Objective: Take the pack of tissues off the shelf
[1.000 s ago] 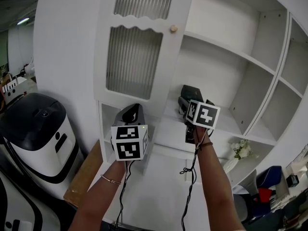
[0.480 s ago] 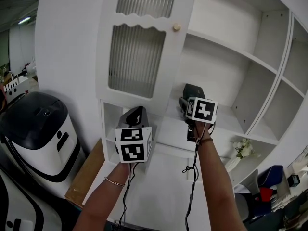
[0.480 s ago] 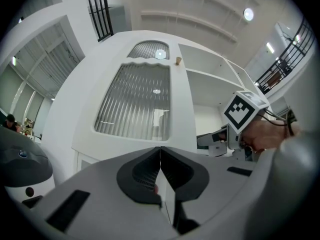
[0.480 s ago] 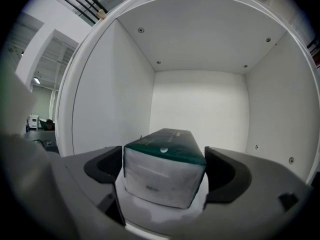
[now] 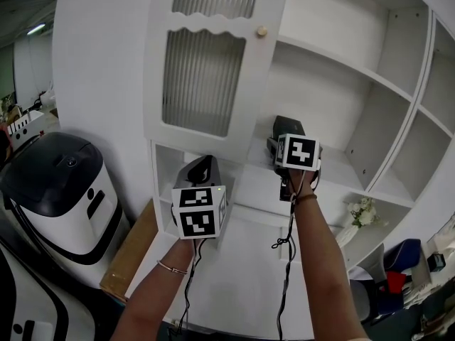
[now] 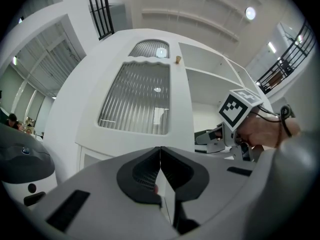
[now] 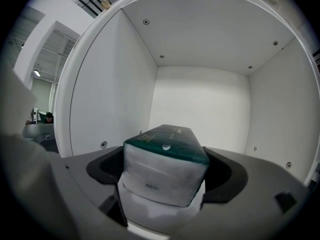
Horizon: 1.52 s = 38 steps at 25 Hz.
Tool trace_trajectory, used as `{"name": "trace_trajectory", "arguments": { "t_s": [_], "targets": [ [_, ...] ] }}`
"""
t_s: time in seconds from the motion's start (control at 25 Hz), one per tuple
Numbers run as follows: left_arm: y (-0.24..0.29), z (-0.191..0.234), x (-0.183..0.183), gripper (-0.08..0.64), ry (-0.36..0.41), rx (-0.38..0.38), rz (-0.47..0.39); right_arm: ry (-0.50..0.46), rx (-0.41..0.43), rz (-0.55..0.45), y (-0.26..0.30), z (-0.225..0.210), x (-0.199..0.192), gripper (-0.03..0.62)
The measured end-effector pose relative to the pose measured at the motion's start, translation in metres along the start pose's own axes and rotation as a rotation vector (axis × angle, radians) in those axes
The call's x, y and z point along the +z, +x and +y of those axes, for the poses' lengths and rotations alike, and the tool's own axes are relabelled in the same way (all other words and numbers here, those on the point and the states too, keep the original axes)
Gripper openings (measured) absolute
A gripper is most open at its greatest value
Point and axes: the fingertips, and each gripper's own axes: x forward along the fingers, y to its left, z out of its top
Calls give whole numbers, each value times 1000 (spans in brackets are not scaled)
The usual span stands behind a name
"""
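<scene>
The pack of tissues (image 7: 167, 144), white with a dark green top, lies on the floor of a white shelf compartment (image 7: 200, 99). My right gripper (image 7: 164, 170) has its jaws on either side of the pack and they are closing on it; the pack looks unsqueezed. From the head view the right gripper (image 5: 284, 130) reaches into the shelf and hides the pack. My left gripper (image 6: 160, 171) is shut with nothing in it, and it hangs lower left of the right one, in front of the cupboard (image 5: 201, 172).
A cupboard door with ribbed glass (image 5: 200, 77) and a small knob (image 5: 261, 31) stands left of the open shelves (image 5: 341, 169). A white and black appliance (image 5: 60, 190) sits at the left, a brown board (image 5: 131, 251) beside it. Small white flowers (image 5: 361, 212) sit lower right.
My right gripper has pushed a little higher and deeper into the shelf compartment. The left gripper has drifted slightly right and stays shut.
</scene>
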Motion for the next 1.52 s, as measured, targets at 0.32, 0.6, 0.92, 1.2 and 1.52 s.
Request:
{"name": "trace_trajectory", "arguments": {
  "t_s": [0.32, 0.6, 0.92, 1.2, 1.52],
  "targets": [
    [-6, -1, 0, 18, 9, 7, 3, 12, 21, -13, -4, -2, 1, 440],
    [-10, -6, 6, 17, 23, 7, -4, 50, 30, -57, -14, -6, 5, 430],
    [-10, -22, 1, 17, 17, -14, 10, 62, 14, -123, -39, -17, 10, 426],
    [-12, -43, -4, 18, 13, -56, 13, 86, 3, -189, -75, -27, 4, 426],
    [-16, -62, -13, 17, -14, -100, 17, 126, 27, -269, -121, -27, -9, 426]
  ]
}}
